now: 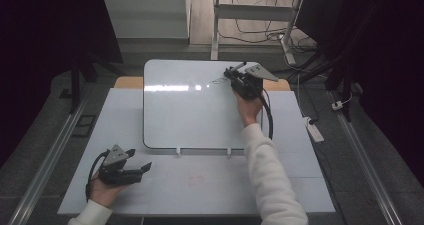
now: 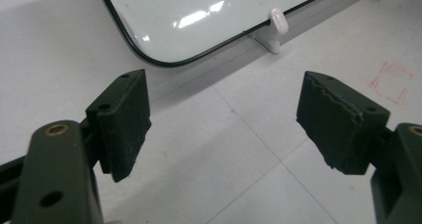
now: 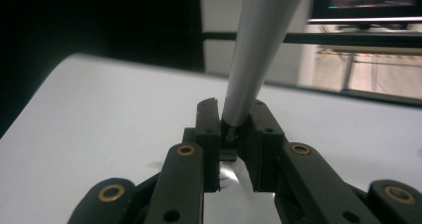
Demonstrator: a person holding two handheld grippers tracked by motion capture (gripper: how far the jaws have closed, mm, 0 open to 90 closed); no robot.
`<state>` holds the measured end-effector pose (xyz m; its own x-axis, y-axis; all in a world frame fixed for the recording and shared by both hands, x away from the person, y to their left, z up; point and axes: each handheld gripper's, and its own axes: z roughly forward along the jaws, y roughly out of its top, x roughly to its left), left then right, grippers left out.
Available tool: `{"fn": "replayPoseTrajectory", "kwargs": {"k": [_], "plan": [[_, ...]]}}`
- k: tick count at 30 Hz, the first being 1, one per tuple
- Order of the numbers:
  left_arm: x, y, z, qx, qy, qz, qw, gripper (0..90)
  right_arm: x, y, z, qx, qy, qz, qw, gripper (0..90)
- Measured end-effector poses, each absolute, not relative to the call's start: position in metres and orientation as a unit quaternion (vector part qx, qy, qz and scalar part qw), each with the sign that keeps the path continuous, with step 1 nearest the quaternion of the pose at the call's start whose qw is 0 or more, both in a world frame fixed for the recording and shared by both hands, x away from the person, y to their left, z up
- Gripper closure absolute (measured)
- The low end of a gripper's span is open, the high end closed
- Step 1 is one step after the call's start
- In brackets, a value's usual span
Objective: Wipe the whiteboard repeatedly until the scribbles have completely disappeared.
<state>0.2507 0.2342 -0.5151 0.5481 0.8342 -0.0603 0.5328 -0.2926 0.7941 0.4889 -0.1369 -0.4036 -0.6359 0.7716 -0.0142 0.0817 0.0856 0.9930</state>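
Observation:
A white whiteboard (image 1: 195, 110) lies flat on the pale table (image 1: 200, 185), and its rounded near corner (image 2: 199, 15) appears in the left gripper view. My right gripper (image 1: 231, 75) hovers over the board's far right corner, shut on a grey marker pen (image 1: 239, 66). In the right gripper view the marker (image 3: 254, 50) rises between the jaws (image 3: 234, 122), tip down at the board. A thin scribble (image 1: 218, 80) lies on the board just left of the pen. My left gripper (image 1: 141, 159) rests near the table's front left, open, with nothing between its pads (image 2: 224, 119).
Two white clips (image 1: 177, 150) (image 2: 277, 21) hold the board's near edge. A faint red square (image 2: 393, 82) is drawn on the table. Beyond the table stand a desk frame (image 1: 216, 30) and cables; a power strip (image 1: 314, 130) lies on the floor at right.

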Motion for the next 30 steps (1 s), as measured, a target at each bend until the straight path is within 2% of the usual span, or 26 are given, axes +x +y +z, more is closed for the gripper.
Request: {"fn": "replayPoseTrajectory", "kwargs": {"k": [3, 7, 12, 15, 17, 20, 22, 27, 30], "plan": [[0.251, 0.233, -0.515, 0.784, 0.435, 0.187, 0.402, 22.4, 0.486, -0.131, -0.405, 0.292, 0.698, 0.584, 0.295, 78.1], [0.25, 0.233, -0.515, 0.783, 0.434, 0.187, 0.404, 22.4, 0.493, -0.158, -0.402, 0.342, 0.659, 0.604, 0.291, 78.1], [0.253, 0.232, -0.516, 0.784, 0.435, 0.185, 0.401, 22.4, 0.481, -0.139, -0.404, 0.289, 0.708, 0.562, 0.314, 78.1], [0.251, 0.231, -0.515, 0.785, 0.433, 0.187, 0.402, 22.3, 0.485, -0.154, -0.401, 0.321, 0.685, 0.573, 0.316, 78.1], [0.251, 0.231, -0.515, 0.784, 0.433, 0.186, 0.403, 22.4, 0.486, -0.16, -0.404, 0.335, 0.671, 0.591, 0.297, 78.1], [0.253, 0.232, -0.516, 0.784, 0.435, 0.185, 0.402, 22.4, 0.479, -0.144, -0.411, 0.303, 0.697, 0.585, 0.284, 78.1], [0.253, 0.232, -0.516, 0.785, 0.435, 0.186, 0.401, 22.4, 0.475, -0.137, -0.411, 0.285, 0.712, 0.569, 0.298, 78.1], [0.252, 0.232, -0.515, 0.785, 0.434, 0.186, 0.402, 22.4, 0.484, -0.155, -0.407, 0.335, 0.674, 0.592, 0.288, 78.1], [0.253, 0.232, -0.515, 0.785, 0.435, 0.185, 0.402, 22.4, 0.478, -0.14, -0.41, 0.311, 0.695, 0.585, 0.281, 78.1]]}}
